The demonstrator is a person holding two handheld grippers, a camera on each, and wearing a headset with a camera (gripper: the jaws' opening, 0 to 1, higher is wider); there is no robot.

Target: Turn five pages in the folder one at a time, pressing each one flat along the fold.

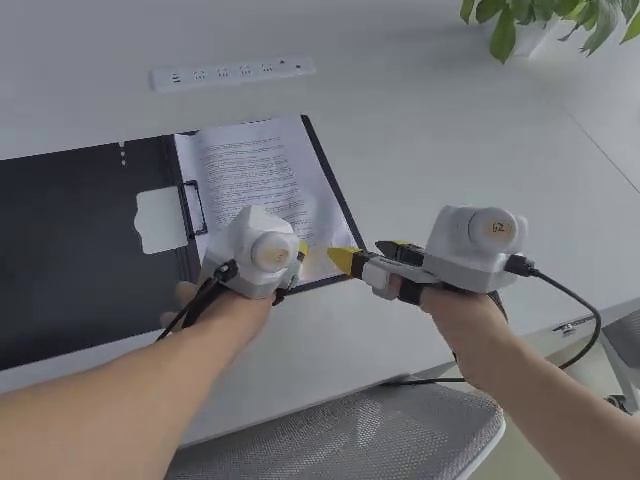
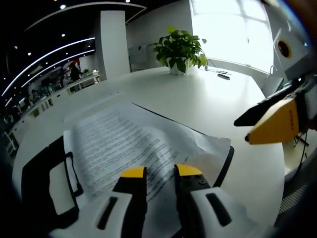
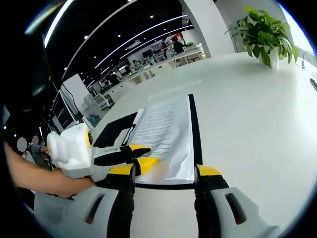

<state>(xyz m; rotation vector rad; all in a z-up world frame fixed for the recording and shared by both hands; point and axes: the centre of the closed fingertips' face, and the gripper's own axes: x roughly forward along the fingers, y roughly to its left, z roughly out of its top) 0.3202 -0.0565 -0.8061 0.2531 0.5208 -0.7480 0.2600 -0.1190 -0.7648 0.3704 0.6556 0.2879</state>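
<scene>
A black folder (image 1: 70, 250) lies open on the white table, its printed pages (image 1: 262, 170) stacked on the right half under a clip (image 1: 192, 207). My left gripper (image 1: 298, 262) rests low over the bottom of the top page (image 2: 124, 139). Its yellow-tipped jaws (image 2: 161, 172) stand a narrow gap apart, with print showing between them. The page's lower right corner (image 2: 214, 145) curls up a little. My right gripper (image 1: 360, 258) hovers just off the folder's lower right corner, pointing left, open wide (image 3: 164, 171) and holding nothing.
A white power strip (image 1: 232, 72) lies at the back of the table. A potted plant (image 1: 540, 20) stands at the far right. A grey mesh chair (image 1: 400, 430) sits below the table's near edge. A black cable (image 1: 570, 300) trails from the right gripper.
</scene>
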